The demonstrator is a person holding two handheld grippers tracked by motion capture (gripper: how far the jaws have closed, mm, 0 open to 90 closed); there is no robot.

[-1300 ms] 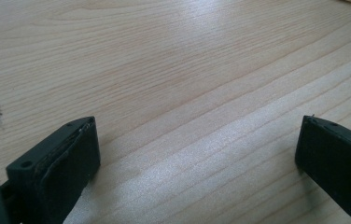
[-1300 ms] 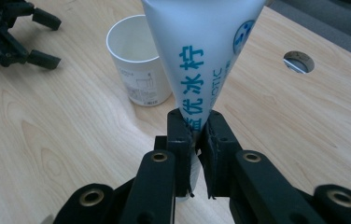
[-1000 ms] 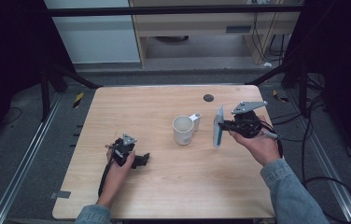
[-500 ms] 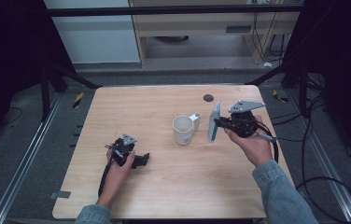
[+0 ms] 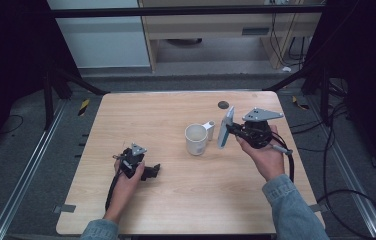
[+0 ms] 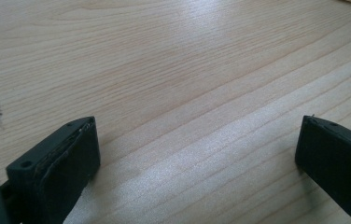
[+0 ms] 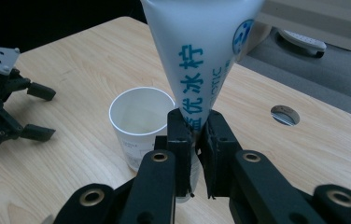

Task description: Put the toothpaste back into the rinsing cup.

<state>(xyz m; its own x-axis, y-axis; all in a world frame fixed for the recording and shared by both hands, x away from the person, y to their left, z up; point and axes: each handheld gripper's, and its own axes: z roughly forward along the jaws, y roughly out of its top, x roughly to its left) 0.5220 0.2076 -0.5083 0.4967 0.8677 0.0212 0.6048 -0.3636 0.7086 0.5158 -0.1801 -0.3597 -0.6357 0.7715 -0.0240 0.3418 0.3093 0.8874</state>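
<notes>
Right hand-held gripper (image 7: 194,135) clamped on white tube (image 7: 201,56), raised just beside white mug (image 5: 196,139) at mid-desk (image 5: 141,115). Left hand-held gripper (image 6: 197,154) wide open, empty, well apart. Round hole (image 5: 223,105) behind.

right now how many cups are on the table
1. A white cup stands near the middle of the table, just left of the tube clamped in the right tool. Nothing on the table looks big enough to hide another.
</notes>
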